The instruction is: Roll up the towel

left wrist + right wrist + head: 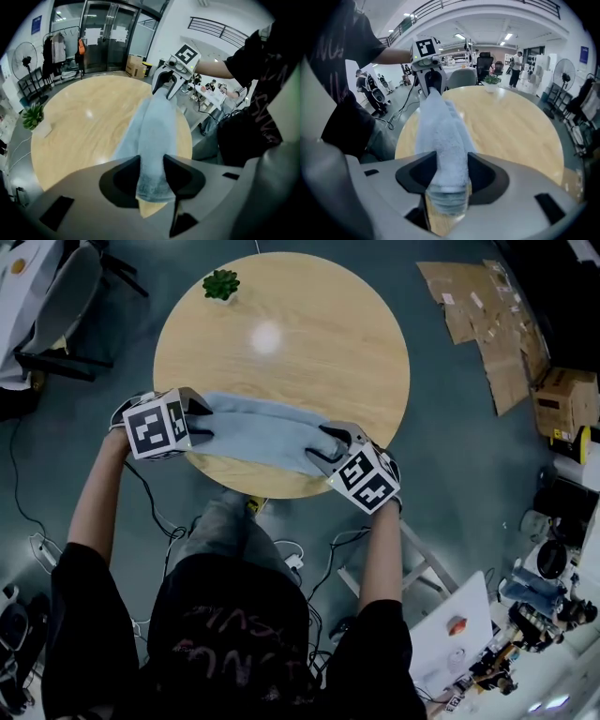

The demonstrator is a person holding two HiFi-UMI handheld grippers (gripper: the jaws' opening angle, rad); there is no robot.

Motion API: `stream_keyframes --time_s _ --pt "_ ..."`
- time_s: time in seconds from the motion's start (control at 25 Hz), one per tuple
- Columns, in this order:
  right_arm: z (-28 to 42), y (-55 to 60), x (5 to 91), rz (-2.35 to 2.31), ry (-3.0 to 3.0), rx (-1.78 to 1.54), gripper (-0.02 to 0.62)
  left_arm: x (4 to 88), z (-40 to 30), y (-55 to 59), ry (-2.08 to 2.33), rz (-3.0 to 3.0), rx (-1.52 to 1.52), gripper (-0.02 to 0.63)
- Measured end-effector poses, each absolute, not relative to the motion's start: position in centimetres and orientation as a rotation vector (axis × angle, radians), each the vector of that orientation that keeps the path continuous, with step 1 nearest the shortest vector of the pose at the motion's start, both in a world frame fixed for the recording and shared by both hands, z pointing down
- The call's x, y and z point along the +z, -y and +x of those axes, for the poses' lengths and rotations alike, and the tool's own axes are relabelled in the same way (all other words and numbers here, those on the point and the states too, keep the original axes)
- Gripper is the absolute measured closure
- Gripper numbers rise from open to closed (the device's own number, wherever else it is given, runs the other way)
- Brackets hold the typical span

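Two tools hold the job between them. The left tool (202,424) pinches one end of the pale blue towel (265,434), and the right tool (328,447) pinches the other end. In each gripper view the cloth fills the gap between the jaws, and both pads press into it.

The towel lies as a long, bunched band along the near edge of the round desk (281,343), running from the left side to the right. Its ends sit just at the rim. It looks gathered and partly wound rather than tightly rolled, so I judge the rolling unfinished.

Several things could go wrong from here:
- The cloth is thick and soft at the pinch. If either tool eases off while turning, that end may slip free and the wound layers could spring open.
- If one hand turns more than the other, the band would twist instead of rolling, leaving a lopsided, cone-like bundle.
- So close to the near edge, slack cloth could slide over the rim toward the person.

The potted plant (221,283) at the far edge stands well apart and seems safe.
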State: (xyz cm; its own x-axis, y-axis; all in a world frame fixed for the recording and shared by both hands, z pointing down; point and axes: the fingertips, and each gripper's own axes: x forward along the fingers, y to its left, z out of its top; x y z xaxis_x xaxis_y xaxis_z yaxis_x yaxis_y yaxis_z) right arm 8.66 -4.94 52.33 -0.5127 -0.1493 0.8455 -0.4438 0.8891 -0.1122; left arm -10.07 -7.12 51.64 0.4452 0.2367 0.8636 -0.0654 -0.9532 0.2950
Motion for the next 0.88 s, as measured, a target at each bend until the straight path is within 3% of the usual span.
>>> stream_keyframes --time_s 0.32,0.88 --pt "10.1 10.2 51.7 0.675 2.132 0.277 0.390 51.4 -9.9 13.8 0.152 2.583 1.459 0.434" --pt "10.9 13.0 50.3 0.868 2.131 0.220 0.430 51.1 -9.4 17.1 0.277 2.678 1.440 0.453"
